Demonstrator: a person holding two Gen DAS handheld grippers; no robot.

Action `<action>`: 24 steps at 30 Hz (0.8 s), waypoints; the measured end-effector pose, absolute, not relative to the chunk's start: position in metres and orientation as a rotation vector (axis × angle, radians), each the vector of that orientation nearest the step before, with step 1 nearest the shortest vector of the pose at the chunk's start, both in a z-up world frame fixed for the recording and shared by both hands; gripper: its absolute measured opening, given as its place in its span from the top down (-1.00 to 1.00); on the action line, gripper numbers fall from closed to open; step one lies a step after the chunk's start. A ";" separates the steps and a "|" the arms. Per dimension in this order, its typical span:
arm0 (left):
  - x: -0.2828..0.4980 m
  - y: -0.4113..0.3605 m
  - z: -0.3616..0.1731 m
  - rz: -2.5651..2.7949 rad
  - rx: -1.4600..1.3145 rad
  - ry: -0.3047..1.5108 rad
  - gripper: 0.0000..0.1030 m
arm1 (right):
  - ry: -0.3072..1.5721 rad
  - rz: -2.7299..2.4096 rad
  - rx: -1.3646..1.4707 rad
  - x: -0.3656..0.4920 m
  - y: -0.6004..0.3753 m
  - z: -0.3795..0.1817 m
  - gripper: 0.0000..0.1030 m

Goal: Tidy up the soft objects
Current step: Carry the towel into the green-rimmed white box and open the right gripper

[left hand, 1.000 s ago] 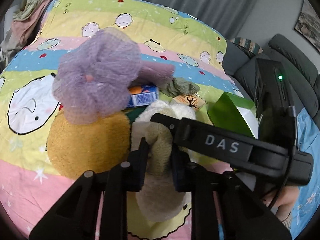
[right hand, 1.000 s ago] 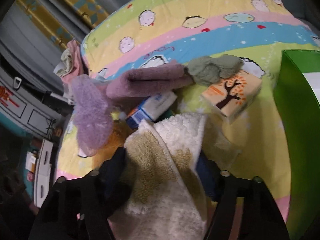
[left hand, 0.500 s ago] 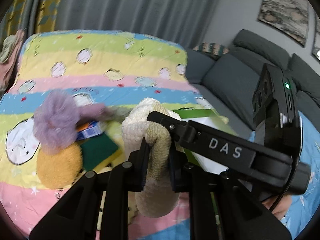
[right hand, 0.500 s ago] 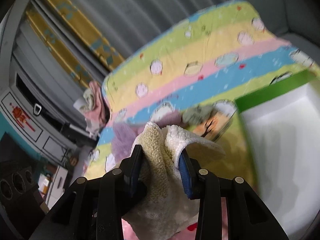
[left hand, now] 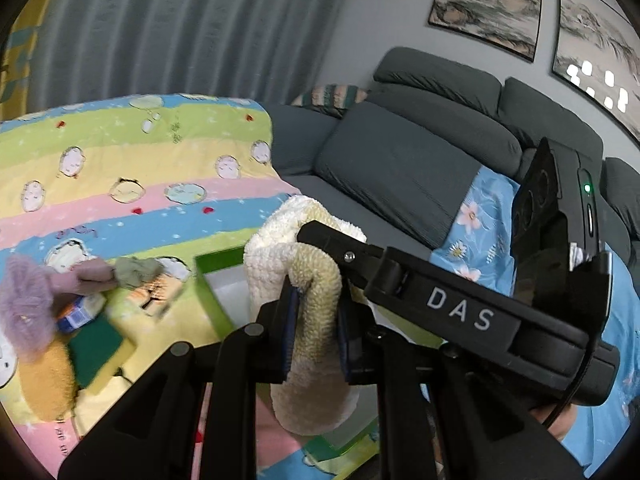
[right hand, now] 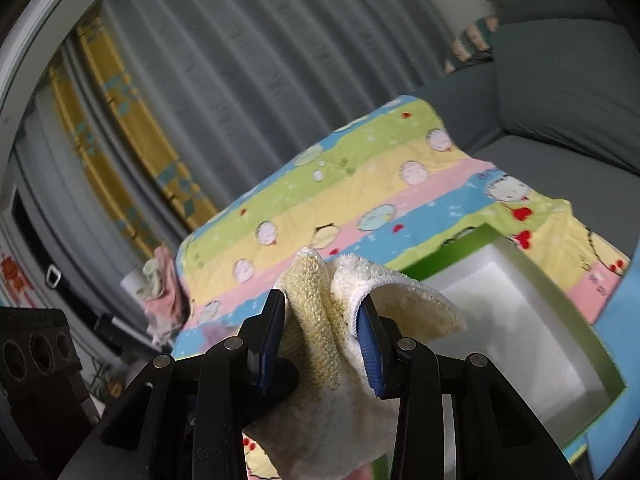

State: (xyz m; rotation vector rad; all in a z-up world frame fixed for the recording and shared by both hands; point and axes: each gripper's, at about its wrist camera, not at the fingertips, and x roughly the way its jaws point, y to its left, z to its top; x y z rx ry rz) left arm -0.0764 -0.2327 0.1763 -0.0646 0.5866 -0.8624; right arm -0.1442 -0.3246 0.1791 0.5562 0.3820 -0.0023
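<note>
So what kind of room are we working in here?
Most likely a home living room: a grey sofa with framed paintings above it, grey curtains, and a cartoon-print striped sheet spread as the work surface.

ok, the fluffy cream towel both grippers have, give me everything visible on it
The towel is thick, looped terry, cream-white with a yellower tan side. It is bunched into folds and held off the bedspread by both grippers: the left gripper has its jaws shut on a tan roll, the right gripper pinches two folds, one with a stitched hem. Its lower end hangs below the jaws. Behind it sits the green box, white inside.
</note>
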 end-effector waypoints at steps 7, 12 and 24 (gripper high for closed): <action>-0.068 -0.266 0.159 -0.942 -0.080 0.673 0.74 | 0.450 -0.125 0.612 -0.144 -0.357 0.161 0.24; -0.049 -0.280 0.135 -1.016 -0.156 0.809 0.74 | 0.533 -0.208 0.650 -0.139 -0.376 0.138 0.24; -0.039 -0.296 0.108 -0.860 -0.068 0.858 0.19 | 0.683 -0.269 0.733 -0.111 -0.407 0.087 0.07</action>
